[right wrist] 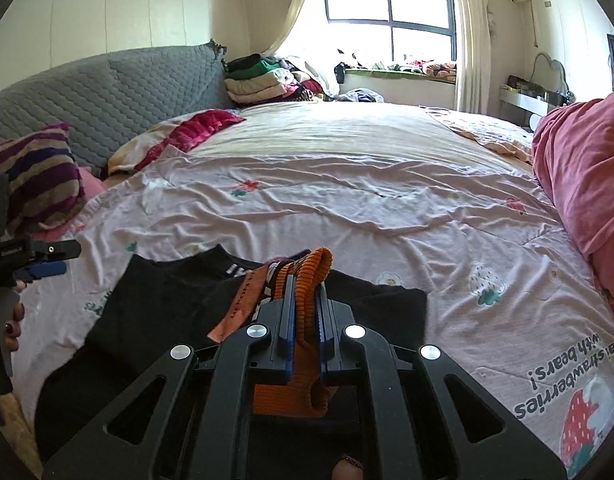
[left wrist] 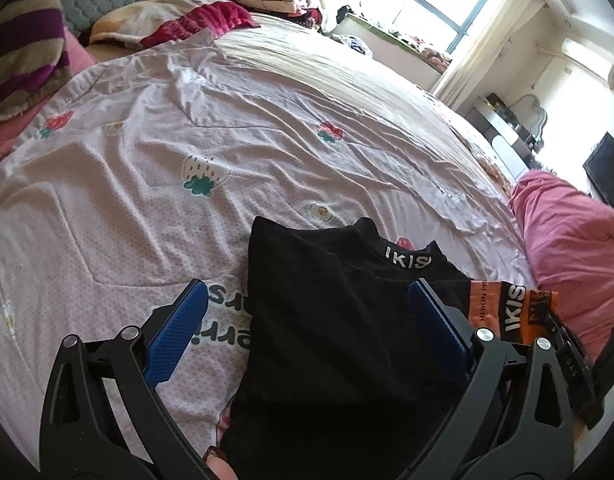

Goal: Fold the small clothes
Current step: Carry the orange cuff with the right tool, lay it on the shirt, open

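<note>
Pink bedsheet [right wrist: 347, 208], right hand-held gripper [right wrist: 305, 280] pinching orange cuff [right wrist: 307, 300]

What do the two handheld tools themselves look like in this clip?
Both match: the left tool and right tool have black angular linkage arms with triangular cut-outs, silver round pivot screws, and flat blue textured fingers. Dark nail polish shows on the person's fingernails.

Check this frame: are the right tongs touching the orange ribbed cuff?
Touching. In the right wrist view, the right tongs are shut on the orange ribbed cuff, with the fabric pinched between the blue pads above the black garment.
</note>
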Motion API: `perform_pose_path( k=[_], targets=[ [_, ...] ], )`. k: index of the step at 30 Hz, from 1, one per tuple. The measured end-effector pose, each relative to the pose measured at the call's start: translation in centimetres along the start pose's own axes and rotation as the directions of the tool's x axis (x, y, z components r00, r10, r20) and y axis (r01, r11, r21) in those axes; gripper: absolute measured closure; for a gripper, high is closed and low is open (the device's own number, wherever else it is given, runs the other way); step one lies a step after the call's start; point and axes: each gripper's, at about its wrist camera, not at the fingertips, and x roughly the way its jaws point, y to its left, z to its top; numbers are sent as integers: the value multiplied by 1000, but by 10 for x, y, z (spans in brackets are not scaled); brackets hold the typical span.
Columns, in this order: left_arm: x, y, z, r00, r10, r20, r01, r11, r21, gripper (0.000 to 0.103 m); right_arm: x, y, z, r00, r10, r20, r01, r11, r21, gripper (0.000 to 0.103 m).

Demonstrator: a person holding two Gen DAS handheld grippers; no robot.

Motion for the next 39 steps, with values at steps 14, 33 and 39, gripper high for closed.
perform_pose_path(
  k=[14, 33, 39],
  targets=[
    [45, -39, -25, 994, 51, -95, -34, 984, 174, 49, 23, -14, -21, 997, -15, -80, 17, 999, 28, 96],
    [63, -53, -41, 987, 81, -141, -45, 969, 244, 52, 25, -15, -35, 988, -84, -131, 87, 996, 16, 76],
    [75, -50, -51, 969, 148, -196, -87, 954, 287, 52, 42, 15, -37, 981, -40, -192, 31, 998, -51, 69]
  ],
)
